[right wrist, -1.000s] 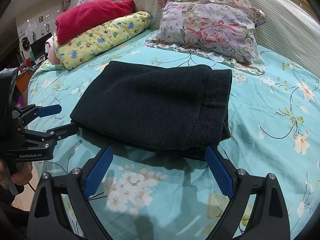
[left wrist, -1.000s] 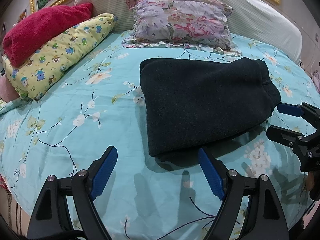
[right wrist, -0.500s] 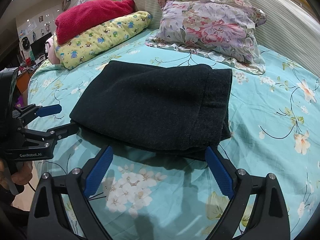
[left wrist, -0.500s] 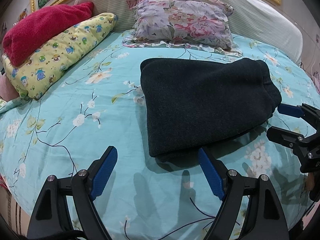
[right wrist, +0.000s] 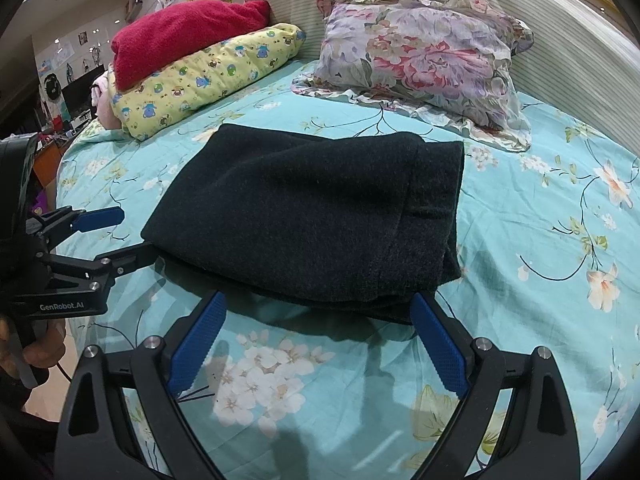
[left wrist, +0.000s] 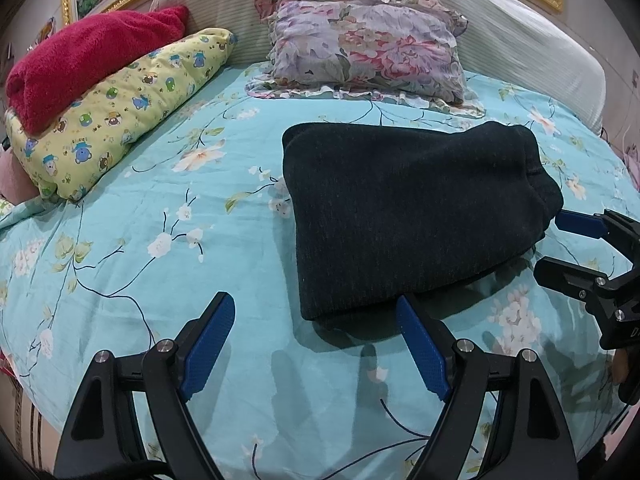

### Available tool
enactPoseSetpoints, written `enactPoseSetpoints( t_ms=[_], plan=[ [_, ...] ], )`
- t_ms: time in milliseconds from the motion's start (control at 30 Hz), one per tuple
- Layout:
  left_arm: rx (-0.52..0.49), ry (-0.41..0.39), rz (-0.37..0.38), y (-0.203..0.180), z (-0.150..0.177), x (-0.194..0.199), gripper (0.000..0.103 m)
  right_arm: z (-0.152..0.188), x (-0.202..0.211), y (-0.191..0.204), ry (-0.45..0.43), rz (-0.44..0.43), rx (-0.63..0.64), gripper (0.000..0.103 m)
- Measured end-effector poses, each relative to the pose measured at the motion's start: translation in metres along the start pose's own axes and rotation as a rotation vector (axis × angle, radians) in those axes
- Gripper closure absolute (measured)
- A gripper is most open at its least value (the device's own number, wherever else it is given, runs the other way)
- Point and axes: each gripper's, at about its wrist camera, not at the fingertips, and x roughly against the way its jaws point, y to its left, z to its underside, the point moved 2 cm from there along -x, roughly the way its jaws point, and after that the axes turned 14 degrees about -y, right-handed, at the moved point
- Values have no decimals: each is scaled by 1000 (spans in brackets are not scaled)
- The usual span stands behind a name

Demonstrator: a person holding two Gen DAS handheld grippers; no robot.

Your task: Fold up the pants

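Dark pants (left wrist: pixel 404 208) lie folded into a thick rectangle on the turquoise floral bedsheet (left wrist: pixel 160 272); the right wrist view has them at centre (right wrist: pixel 320 216). My left gripper (left wrist: pixel 316 344) hovers open just in front of the bundle's near left corner, nothing between its blue pads. Open too, my right gripper (right wrist: pixel 318 344) sits before the near edge, empty. Each gripper shows in the other's view: the right gripper (left wrist: pixel 560 244) by the bundle's right end, the left gripper (right wrist: pixel 124 236) by its left corner.
A floral pillow (left wrist: pixel 368 48) leans on the striped headboard (left wrist: pixel 520 40) behind the pants. A yellow cartoon-print pillow (left wrist: pixel 120 112) with a red blanket (left wrist: pixel 88 60) on it lies at the left. A hand (right wrist: pixel 36 344) holds the left gripper near the bed's edge.
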Motion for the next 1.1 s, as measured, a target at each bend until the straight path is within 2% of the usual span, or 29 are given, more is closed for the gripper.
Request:
enactPoseSetpoints(
  t_ms=[567,1100],
  plan=[
    [-15,-20,-15,-3,-6,3,20,-4,3,-1,-7,-4,-3,10],
    [-8,-2,-1,-2,-10,-5,19,-5,3,-2,-7,-5,-6,10]
  ],
)
